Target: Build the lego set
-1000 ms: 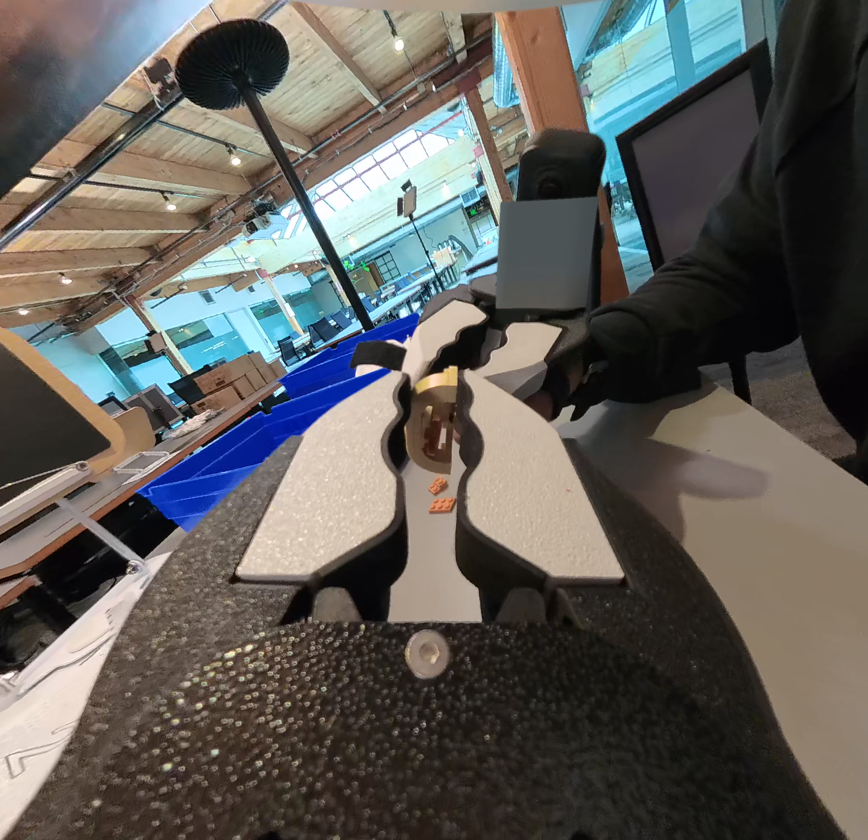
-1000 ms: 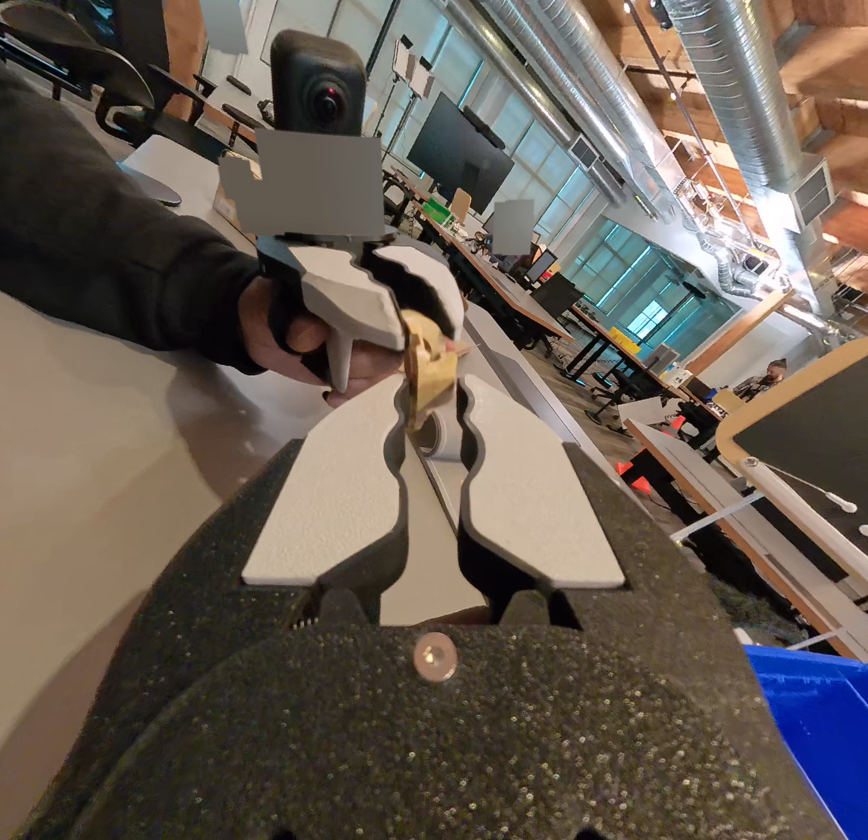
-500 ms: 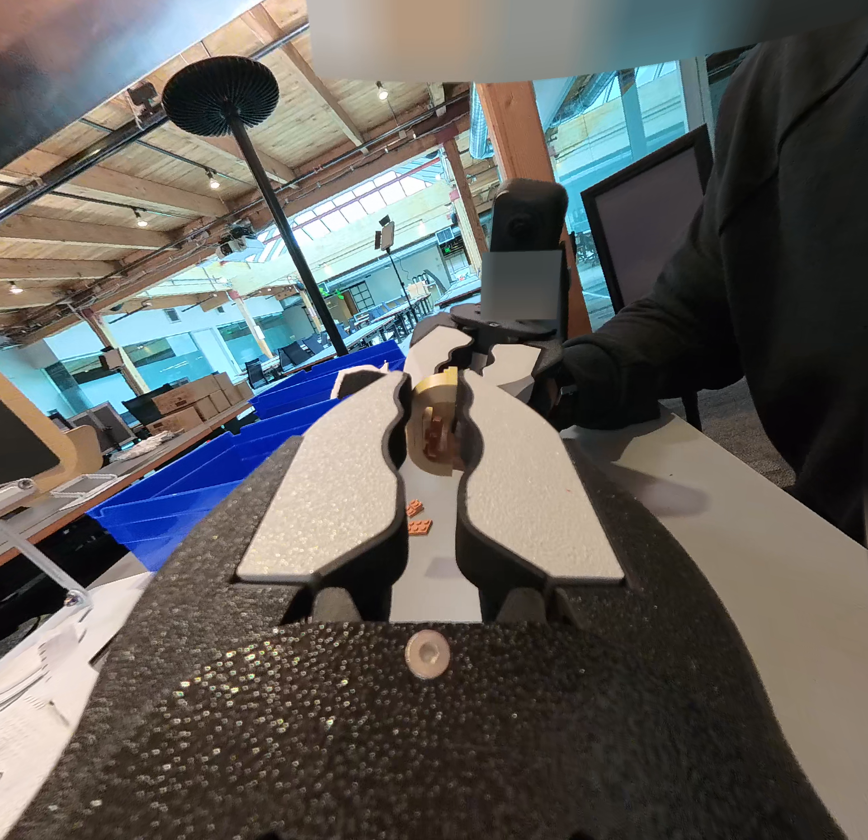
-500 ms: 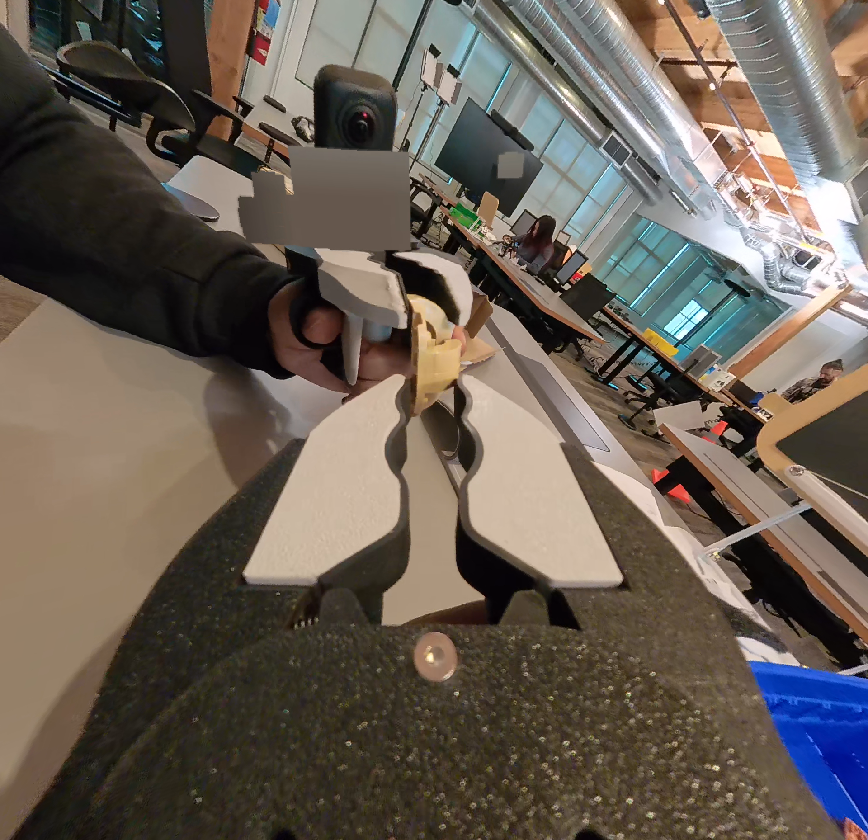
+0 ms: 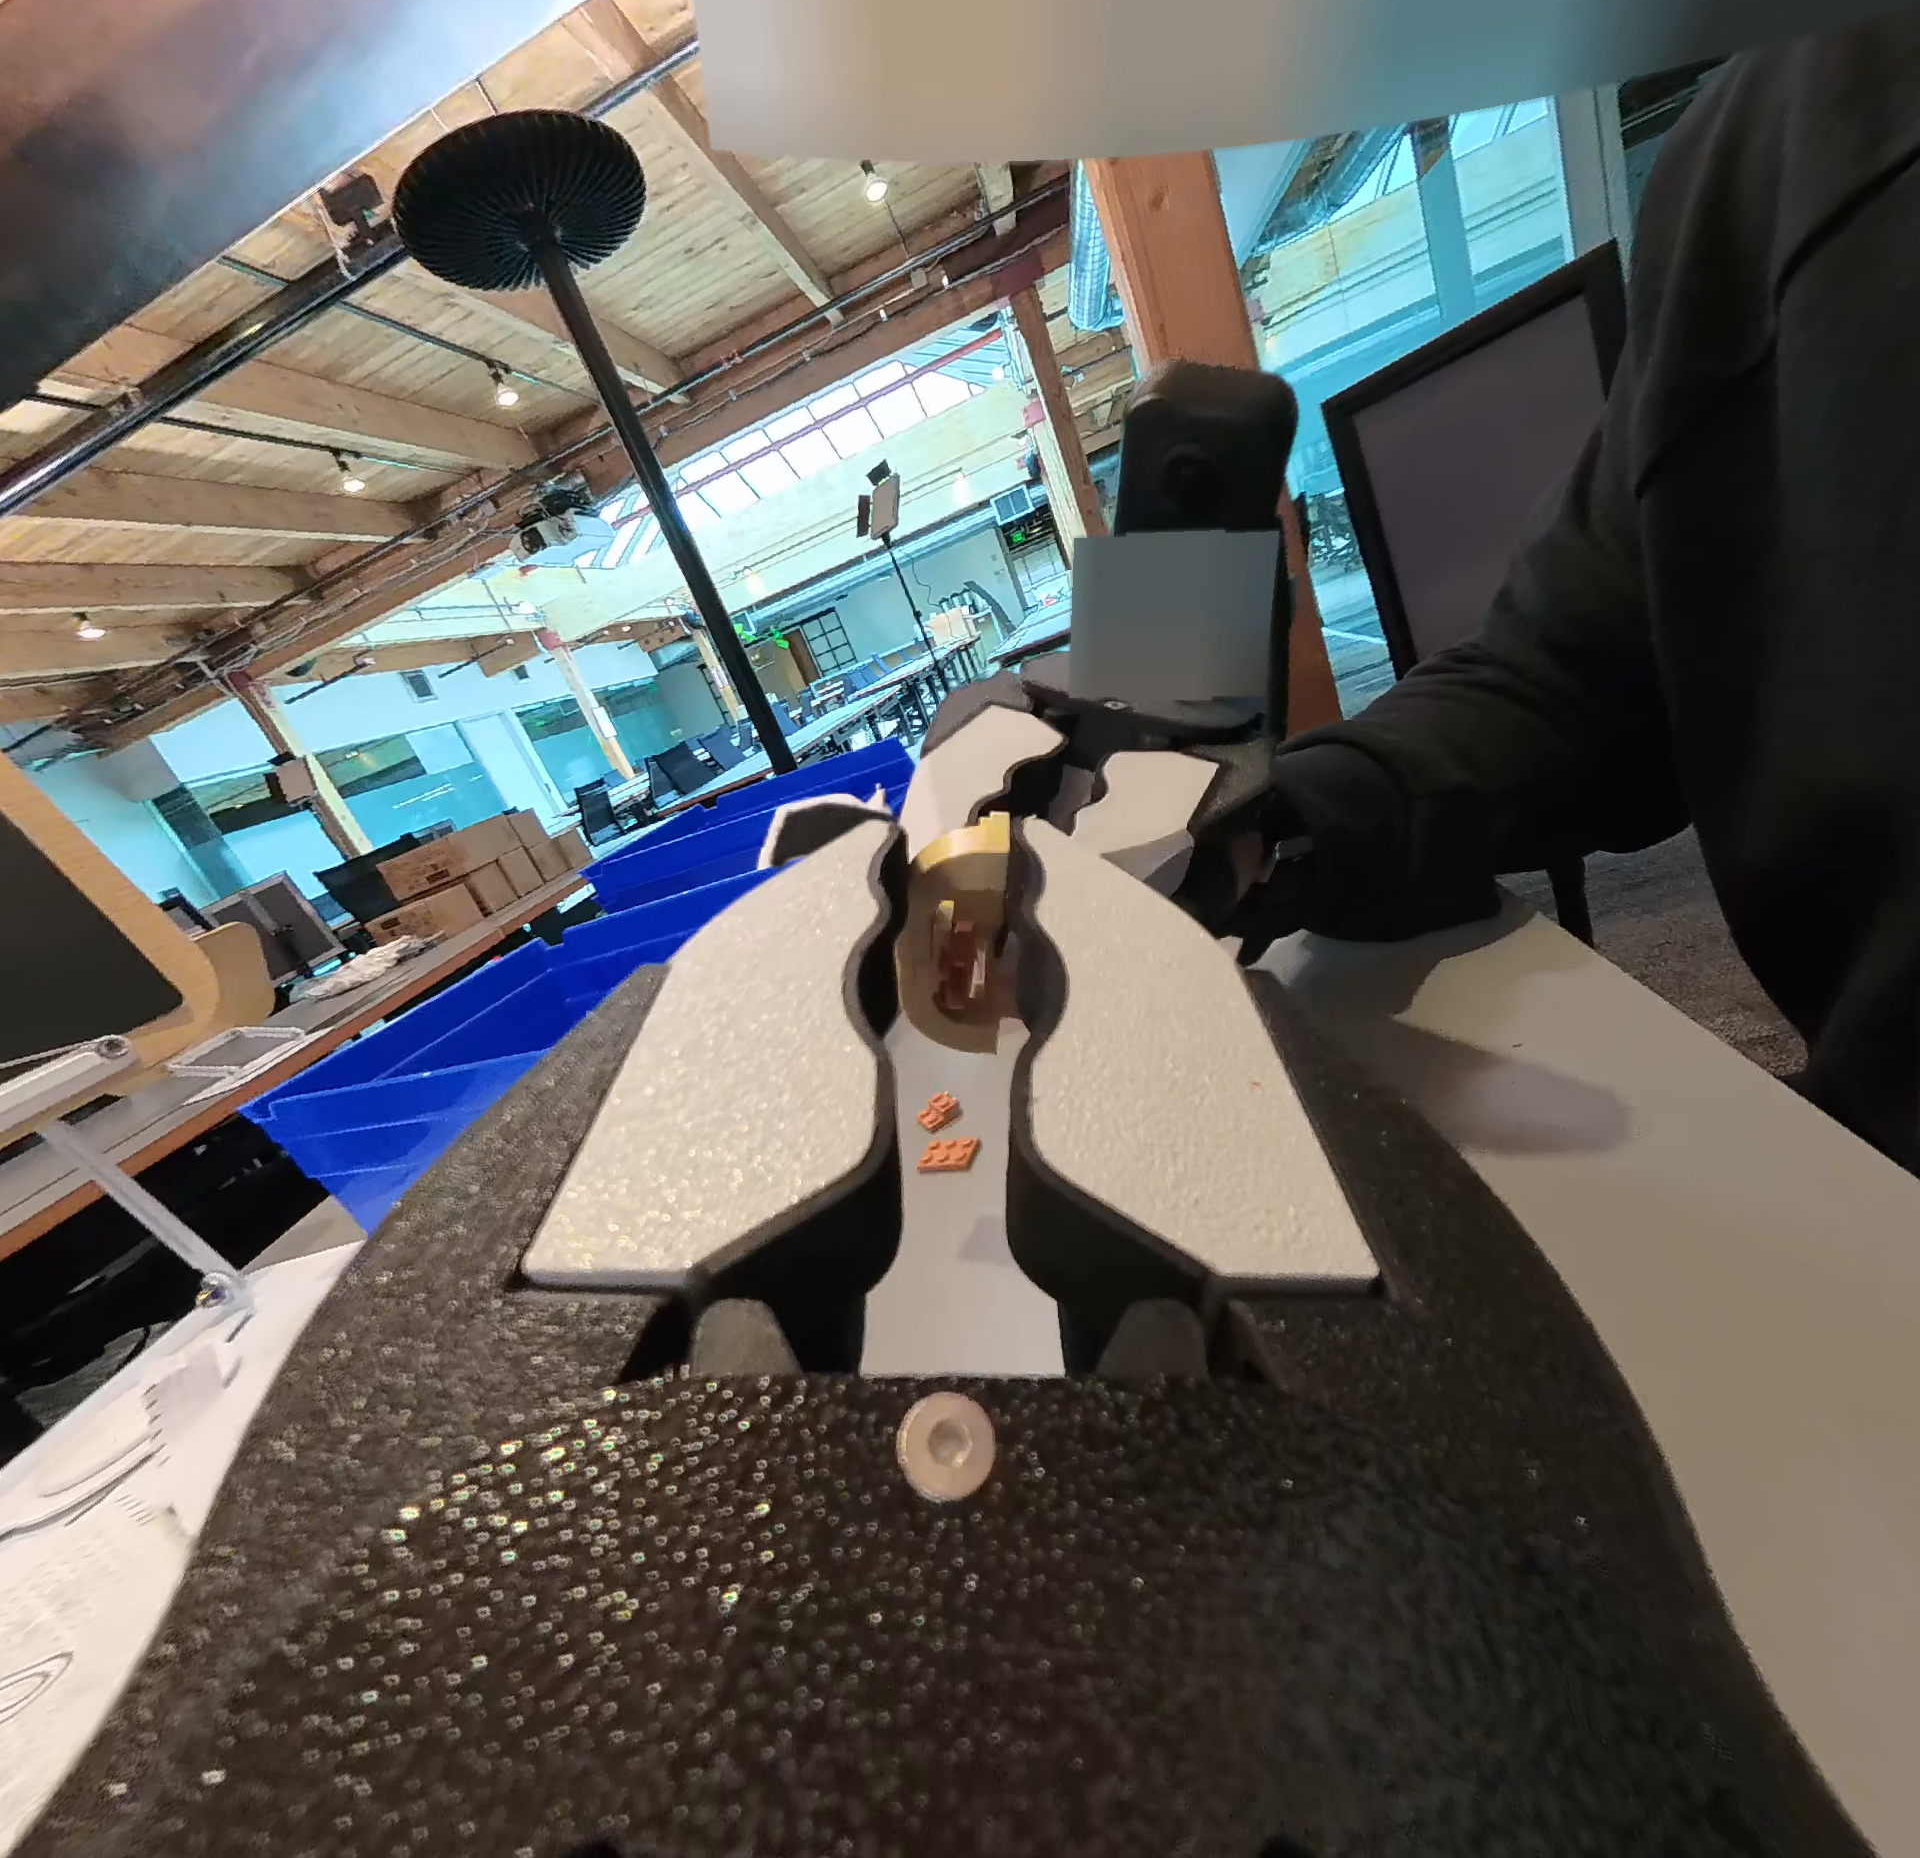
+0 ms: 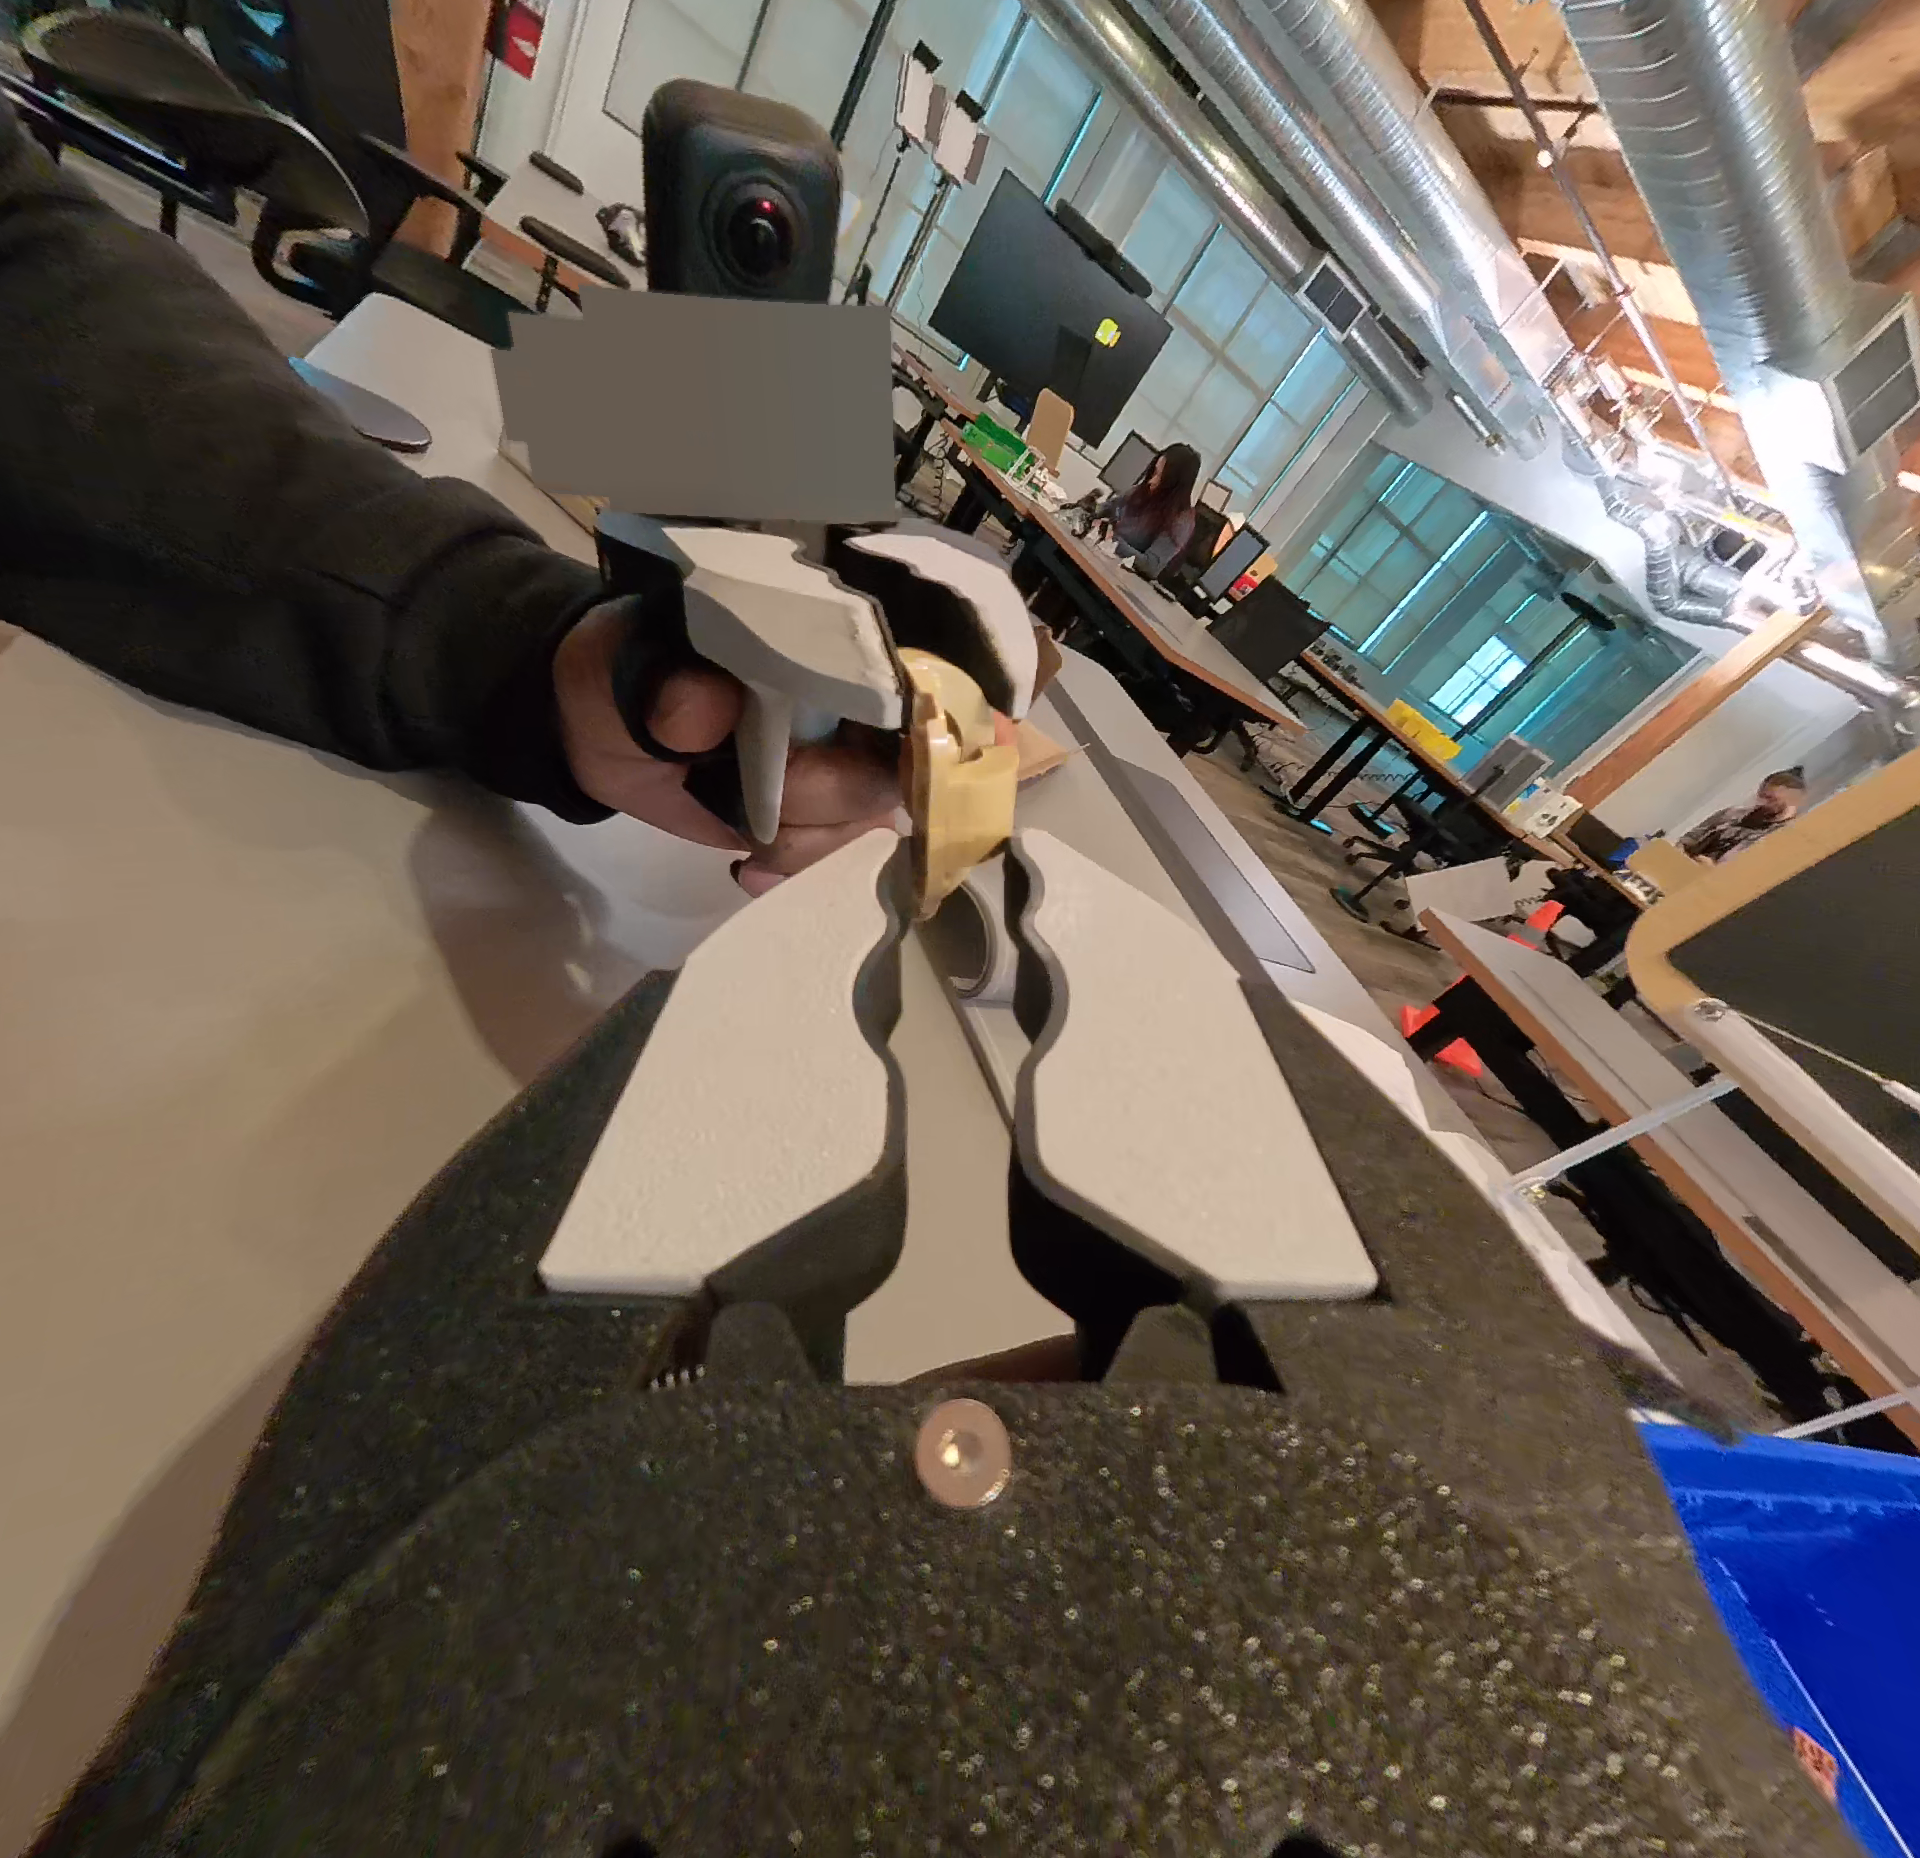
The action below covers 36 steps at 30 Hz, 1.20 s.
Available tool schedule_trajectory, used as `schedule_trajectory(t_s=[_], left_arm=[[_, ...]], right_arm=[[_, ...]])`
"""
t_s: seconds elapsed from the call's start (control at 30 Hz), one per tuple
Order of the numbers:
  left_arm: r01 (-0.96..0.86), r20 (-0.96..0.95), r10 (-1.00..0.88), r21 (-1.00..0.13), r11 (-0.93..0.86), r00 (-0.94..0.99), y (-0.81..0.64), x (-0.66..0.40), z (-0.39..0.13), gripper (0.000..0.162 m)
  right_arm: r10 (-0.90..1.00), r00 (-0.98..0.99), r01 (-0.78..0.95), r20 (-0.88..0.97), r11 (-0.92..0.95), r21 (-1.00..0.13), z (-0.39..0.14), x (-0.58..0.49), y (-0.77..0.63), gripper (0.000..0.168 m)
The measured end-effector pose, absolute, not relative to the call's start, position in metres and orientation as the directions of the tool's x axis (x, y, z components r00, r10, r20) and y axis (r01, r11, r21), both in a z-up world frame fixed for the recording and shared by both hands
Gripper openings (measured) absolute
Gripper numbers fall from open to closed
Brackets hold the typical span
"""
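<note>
Your left gripper [image 5: 956, 935] is clamped on the round tan lego assembly [image 5: 951, 961], held above two small orange lego plates [image 5: 943, 1133] on the grey bench [image 5: 1558, 1237]. Your right gripper [image 6: 951, 883] pinches the assembly's far edge. Blue plastic bins [image 5: 436, 1060] line the bench's far edge, contents hidden.

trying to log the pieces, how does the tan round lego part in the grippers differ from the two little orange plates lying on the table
The tan round part is held up off the table between the left gripper and the right gripper; the orange plates lie loose on the table. The tan round part is clearly bigger and curved, standing on edge; the orange plates are small, flat and square-cornered. The tan round part carries a brown piece; the orange plates are bare. Both are lego pieces.
</note>
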<state>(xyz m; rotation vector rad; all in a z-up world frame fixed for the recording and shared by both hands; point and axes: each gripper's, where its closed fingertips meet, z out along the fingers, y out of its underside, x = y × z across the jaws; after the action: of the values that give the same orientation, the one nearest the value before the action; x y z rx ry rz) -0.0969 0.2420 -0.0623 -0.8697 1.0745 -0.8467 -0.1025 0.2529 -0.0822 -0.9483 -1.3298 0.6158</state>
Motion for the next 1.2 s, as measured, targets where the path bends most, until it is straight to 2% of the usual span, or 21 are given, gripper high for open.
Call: schedule_trajectory(t_s=[0.2,0.3,0.37,1.0,1.13,1.2], left_arm=[[0.115,-0.379,-0.889,-0.902,0.417,0.257,0.2444,-0.098,-0.0642,0.017],[0.098,-0.395,-0.886,-0.899,0.427,0.242,0.2418,-0.0955,-0.0666,0.017],[0.098,-0.398,-0.888,-0.898,0.428,0.231,0.2395,-0.0933,-0.0677,0.017],[0.118,-0.392,-0.889,-0.897,0.427,0.237,0.2379,-0.0925,-0.066,0.017],[0.12,-0.383,-0.891,-0.9,0.42,0.245,0.2398,-0.0931,-0.0657,0.017],[0.101,-0.382,-0.89,-0.903,0.417,0.25,0.2435,-0.0945,-0.0682,0.017]], right_arm=[[0.836,0.181,0.084,0.518,0.511,-0.855,-0.0741,-0.1003,0.249,0.025],[0.84,0.169,0.092,0.516,0.508,-0.856,-0.0758,-0.1009,0.2486,0.024],[0.838,0.152,0.097,0.524,0.515,-0.852,-0.0787,-0.1022,0.2459,0.017],[0.772,0.183,0.172,0.608,0.584,-0.793,-0.0788,-0.1022,0.2462,0.014],[0.781,0.192,0.164,0.594,0.571,-0.804,-0.0785,-0.1027,0.2484,0.014],[0.825,0.18,0.145,0.536,0.516,-0.844,-0.0815,-0.104,0.2513,0.015]])
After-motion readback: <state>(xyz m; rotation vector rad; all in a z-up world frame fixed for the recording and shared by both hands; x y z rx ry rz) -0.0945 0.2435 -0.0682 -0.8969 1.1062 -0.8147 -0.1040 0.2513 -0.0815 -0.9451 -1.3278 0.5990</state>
